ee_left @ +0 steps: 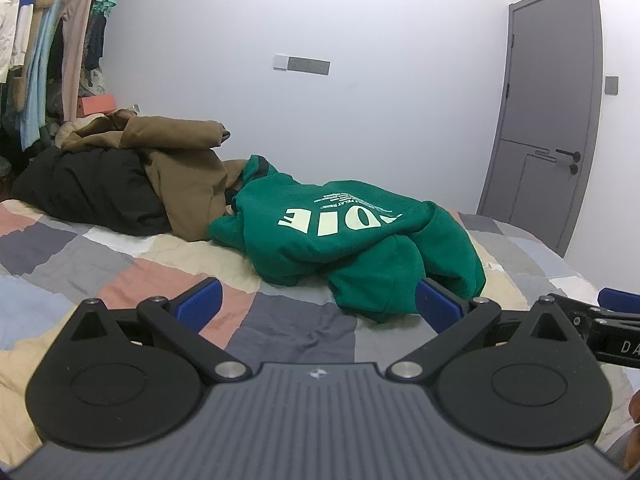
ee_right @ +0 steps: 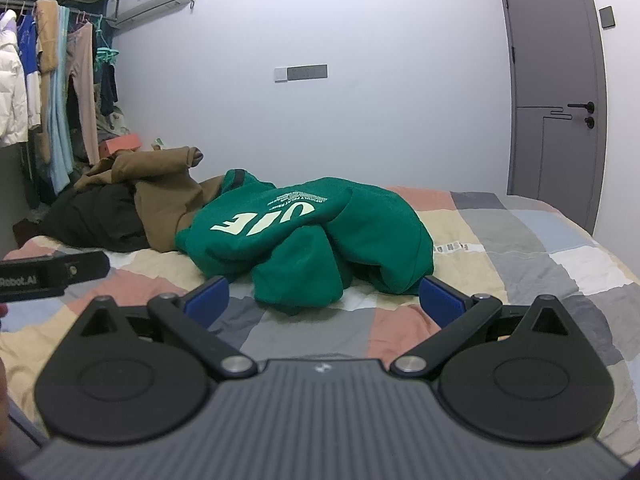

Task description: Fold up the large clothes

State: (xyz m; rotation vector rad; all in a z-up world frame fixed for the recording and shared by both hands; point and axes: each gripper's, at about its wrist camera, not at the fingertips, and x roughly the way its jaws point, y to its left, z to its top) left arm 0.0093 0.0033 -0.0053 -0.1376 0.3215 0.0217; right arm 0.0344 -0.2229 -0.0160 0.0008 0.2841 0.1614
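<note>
Spread fingers (ee_right: 216, 292) face green hoodie (ee_right: 308, 236) – brown coat (ee_right: 168, 196) behind

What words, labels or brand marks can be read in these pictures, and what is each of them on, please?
"OIE", big pale letters seen upside down, partly folded under, on the green sweatshirt.
Small lines of print beside those letters: too small to read.
"DA", cut off at the frame edge, on the right tool.
"Robot.AI", start cut off, on the left tool.
Print on the patchwork blanket beside the sweatshirt: too blurred to read.

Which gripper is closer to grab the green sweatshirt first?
Probably left: the left gripper is open, its right finger pad right by the crumpled green fleece sweatshirt's hem. The right gripper, also open, sits slightly back.
</note>
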